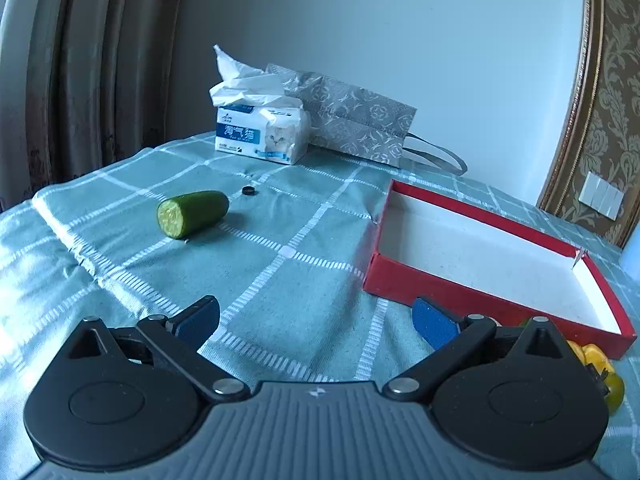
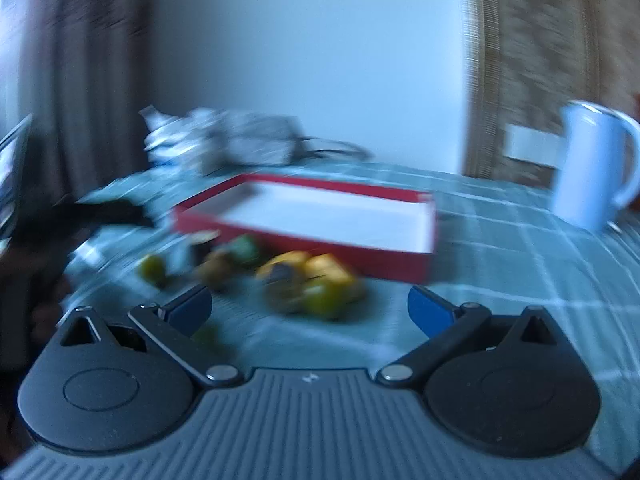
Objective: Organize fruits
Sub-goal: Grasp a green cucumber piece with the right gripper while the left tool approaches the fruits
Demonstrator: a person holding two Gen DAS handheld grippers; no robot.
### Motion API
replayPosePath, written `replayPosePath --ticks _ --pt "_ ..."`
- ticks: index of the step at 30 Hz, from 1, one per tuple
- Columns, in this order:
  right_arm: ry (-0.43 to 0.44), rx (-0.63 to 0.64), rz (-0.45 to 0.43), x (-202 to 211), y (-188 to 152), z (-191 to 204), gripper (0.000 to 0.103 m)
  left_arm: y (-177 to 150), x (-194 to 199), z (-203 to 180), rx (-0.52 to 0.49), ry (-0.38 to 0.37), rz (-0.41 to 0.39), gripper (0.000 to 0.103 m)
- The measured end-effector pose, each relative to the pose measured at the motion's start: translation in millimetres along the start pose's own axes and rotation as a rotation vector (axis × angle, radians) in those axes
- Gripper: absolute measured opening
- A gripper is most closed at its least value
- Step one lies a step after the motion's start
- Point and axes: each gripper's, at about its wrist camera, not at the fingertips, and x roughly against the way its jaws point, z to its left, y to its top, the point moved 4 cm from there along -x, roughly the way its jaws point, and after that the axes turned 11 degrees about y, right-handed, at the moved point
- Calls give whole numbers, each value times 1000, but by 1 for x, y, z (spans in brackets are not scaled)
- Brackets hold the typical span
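Note:
A shallow red box (image 1: 420, 284) with a white inside lies on the checked green cloth, at the right in the left wrist view. A cut green cucumber half (image 1: 193, 213) lies far ahead and to the left of my left gripper (image 1: 316, 320), which is open with nothing between its fingers. Yellow fruit (image 1: 600, 364) peeks out behind its right finger. The right wrist view is blurred: my right gripper (image 2: 310, 306) is open and empty above a cluster of yellow and green fruits (image 2: 312, 286), in front of the red box (image 2: 304, 240).
A tissue pack (image 1: 262, 130) and a grey patterned bag (image 1: 356, 120) stand at the back by the wall. A small black cap (image 1: 249, 191) lies near the cucumber. A white jug (image 2: 592, 168) stands at the right. A dark blurred shape (image 2: 48, 232) sits at the left edge.

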Motion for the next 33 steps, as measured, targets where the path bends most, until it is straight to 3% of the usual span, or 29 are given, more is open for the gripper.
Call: replayPosePath --ticks 3,7,10,13,14,19,22,24,33 --pt "39 83 23 -7 -5 30 103 0 1 2 10 5 -3 103" --pt "98 98 38 -11 -4 48 101 0 2 1 -1 3 -12 103" --pt "128 85 79 -21 -5 54 80 0 3 0 -3 4 -18 103" --pt "149 54 123 -32 -8 52 46 0 4 -1 -1 3 -18 103" --pt "157 44 134 -35 -11 50 41 0 4 -1 1 2 -17 103" --pt "135 30 199 -46 -13 46 40 -1 4 -1 -2 -1 -17 103" --pt "136 26 222 -48 -15 46 31 -2 5 -3 -7 3 -19 103" --pt "136 25 223 -46 -15 46 31 -1 6 -2 -14 -2 -27 103" --pt "147 -94 76 -21 -8 18 31 -6 8 -10 -79 -16 -2 103"
